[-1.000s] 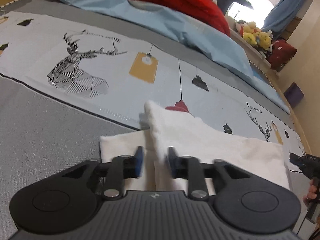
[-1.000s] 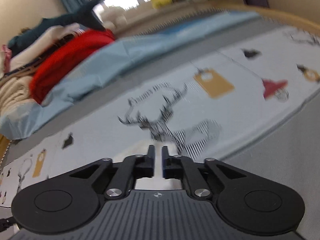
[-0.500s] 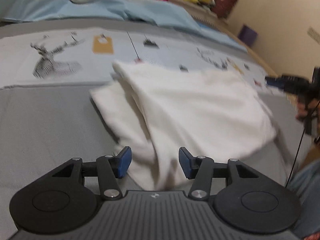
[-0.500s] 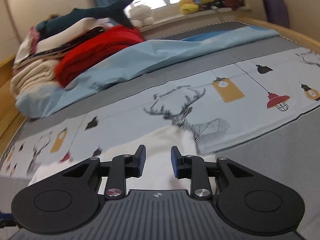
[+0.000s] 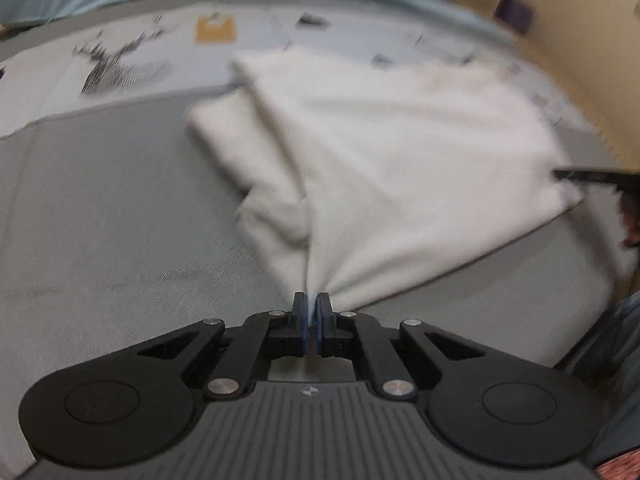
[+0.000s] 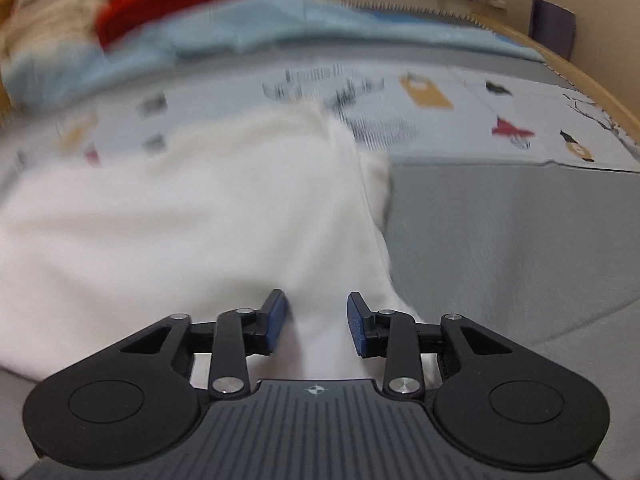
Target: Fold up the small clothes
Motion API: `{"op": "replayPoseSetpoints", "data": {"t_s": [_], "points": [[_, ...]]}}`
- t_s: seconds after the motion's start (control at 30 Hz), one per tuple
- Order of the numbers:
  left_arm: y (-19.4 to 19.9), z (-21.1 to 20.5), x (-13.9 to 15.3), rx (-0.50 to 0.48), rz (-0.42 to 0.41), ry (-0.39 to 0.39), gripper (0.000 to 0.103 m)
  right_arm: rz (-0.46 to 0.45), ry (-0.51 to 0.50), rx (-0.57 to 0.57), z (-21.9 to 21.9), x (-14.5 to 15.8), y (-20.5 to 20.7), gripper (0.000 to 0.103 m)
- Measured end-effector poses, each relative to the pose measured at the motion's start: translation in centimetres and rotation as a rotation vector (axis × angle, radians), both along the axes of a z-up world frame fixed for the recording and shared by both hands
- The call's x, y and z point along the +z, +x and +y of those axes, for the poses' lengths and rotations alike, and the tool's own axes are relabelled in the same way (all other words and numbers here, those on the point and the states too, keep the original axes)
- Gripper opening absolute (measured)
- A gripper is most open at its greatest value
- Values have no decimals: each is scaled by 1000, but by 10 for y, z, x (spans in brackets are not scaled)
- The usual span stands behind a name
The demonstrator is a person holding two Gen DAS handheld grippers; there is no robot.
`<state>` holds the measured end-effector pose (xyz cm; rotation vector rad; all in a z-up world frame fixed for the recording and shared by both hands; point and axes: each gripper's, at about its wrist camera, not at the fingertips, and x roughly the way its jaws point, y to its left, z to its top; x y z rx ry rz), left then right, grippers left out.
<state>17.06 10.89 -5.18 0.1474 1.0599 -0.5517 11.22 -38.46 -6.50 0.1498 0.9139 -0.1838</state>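
Cloth corner of the white garment [image 5: 400,160] sits pinched in the closed left tongs [image 5: 311,312] for folding, while the right tongs [image 6: 316,322] are opening astride its opposite edge, pads clear.

Two fisheye wrist cameras look steeply down along their own fingers, close over a bed. The left view faces the white garment [image 5: 400,152] toward the wall side; the right view takes in its other end — both share that cloth, the grey bedspread [image 6: 520,240] and the deer-print sheet [image 5: 120,64].
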Motion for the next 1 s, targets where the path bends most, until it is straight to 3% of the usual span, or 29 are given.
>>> {"op": "replayPoseSetpoints", "data": {"t_s": [0.13, 0.33, 0.37, 0.43, 0.47, 0.5, 0.57, 0.63, 0.7, 0.77, 0.87, 1.0], "points": [[-7, 2, 4, 4, -10, 0, 4, 0, 7, 2, 0, 3, -4, 35], [-16, 1, 5, 59, 5, 78, 4, 67, 12, -75, -14, -1, -28, 35], [-21, 2, 10, 76, -4, 73, 7, 69, 16, -79, -15, 0, -34, 35], [-29, 4, 18, 109, -2, 56, 30, 79, 47, -108, -19, 1, -46, 38], [-35, 4, 23, 136, 4, 56, 58, 102, 57, -146, -22, 0, -53, 44], [-41, 4, 28, 171, 2, 56, 73, 115, 60, -181, -27, -2, -59, 44], [-62, -1, 41, 196, -59, 28, 74, 83, 83, -213, -32, 2, -73, 44], [-84, -10, 52, 217, -115, 10, 79, 24, 167, -233, -37, 10, -88, 46], [-106, -17, 58, 264, -168, -26, 91, -61, 280, -244, -39, 18, -110, 55], [-120, -27, 59, 322, -179, -49, 93, -110, 340, -247, -34, 22, -128, 61], [-127, -43, 46, 394, -131, -67, 93, -120, 344, -213, -17, 22, -147, 67], [-131, -58, 34, 436, -132, -21, 93, -79, 299, -127, 12, 12, -154, 67]]}}
